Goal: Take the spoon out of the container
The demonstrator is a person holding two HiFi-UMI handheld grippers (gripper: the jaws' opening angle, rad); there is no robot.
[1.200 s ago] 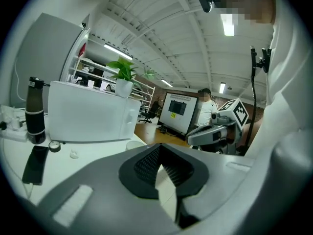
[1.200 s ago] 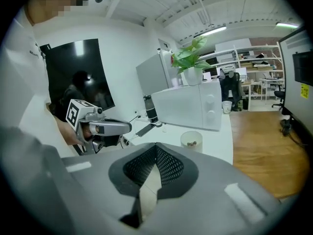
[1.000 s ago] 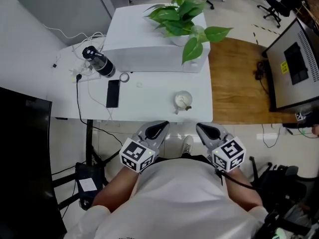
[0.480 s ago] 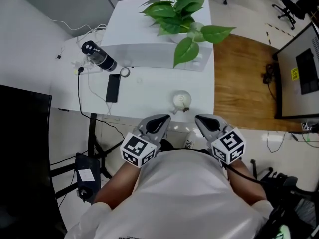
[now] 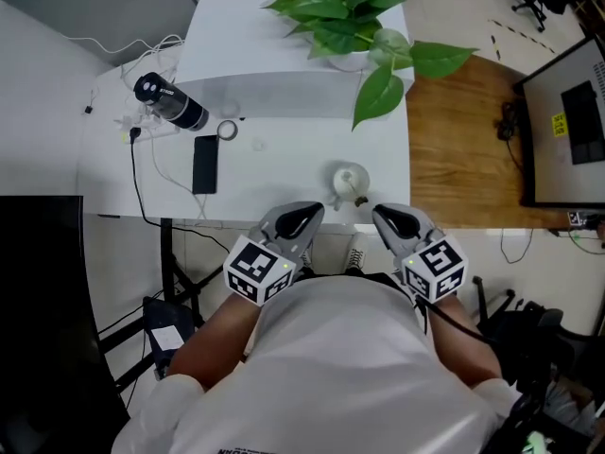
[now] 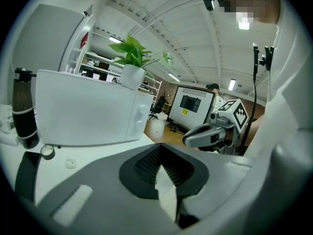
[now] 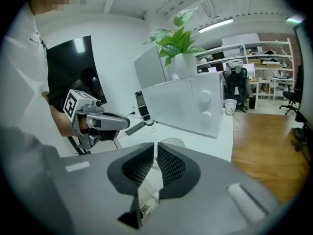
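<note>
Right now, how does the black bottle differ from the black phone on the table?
The black bottle stands upright; the black phone lies flat. The bottle is a capped cylinder; the phone is a thin rectangular slab. The bottle sits farther back, the phone nearer the front edge. Both are dark and rest on the white table, to the person's left of the container.

Left hand-held gripper (image 5: 312, 213) shut; right hand-held gripper (image 5: 383, 216) empty, jaws opening.

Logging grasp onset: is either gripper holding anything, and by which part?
Nothing is held. The left gripper is shut, empty; the right gripper has jaws opening on nothing. The spoon sits in the small white round container.
</note>
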